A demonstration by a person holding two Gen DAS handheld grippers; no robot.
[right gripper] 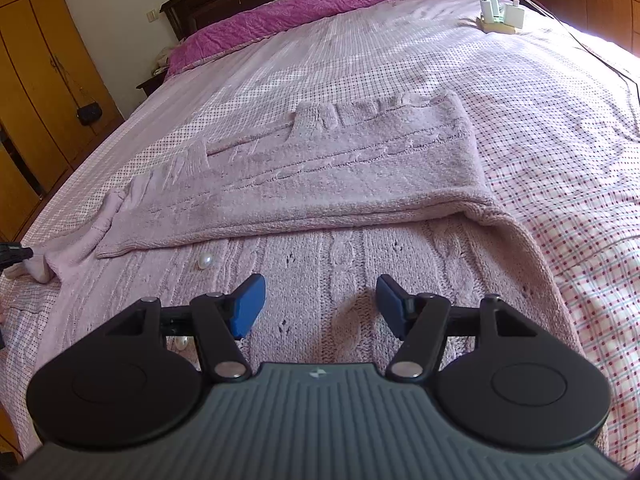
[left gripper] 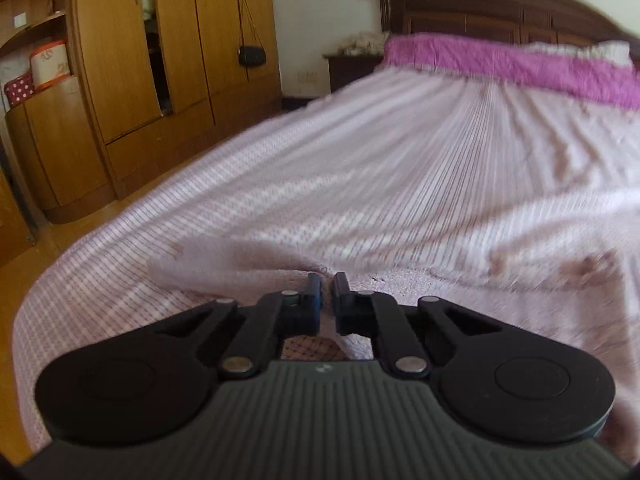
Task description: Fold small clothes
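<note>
A pink cable-knit sweater (right gripper: 320, 168) lies flat on the bed, its far part folded over onto the near part. Pearl buttons (right gripper: 206, 260) show on the near layer. My right gripper (right gripper: 320, 300) hovers open just above the near knit, nothing between its blue pads (right gripper: 248, 306). My left gripper (left gripper: 327, 282) has its jaws almost together on the sweater's edge (left gripper: 224, 264), which is blurred. In the right wrist view the left gripper's tip (right gripper: 14, 254) shows at the far left, holding a bunched corner of the sweater (right gripper: 38, 266).
The bed carries a pink checked sheet (right gripper: 560, 160) and a magenta quilt (right gripper: 304, 4) by the dark headboard (left gripper: 500, 12). White chargers with cables (right gripper: 498, 14) lie at the far right of the bed. A wooden wardrobe (left gripper: 132, 60) stands left of the bed.
</note>
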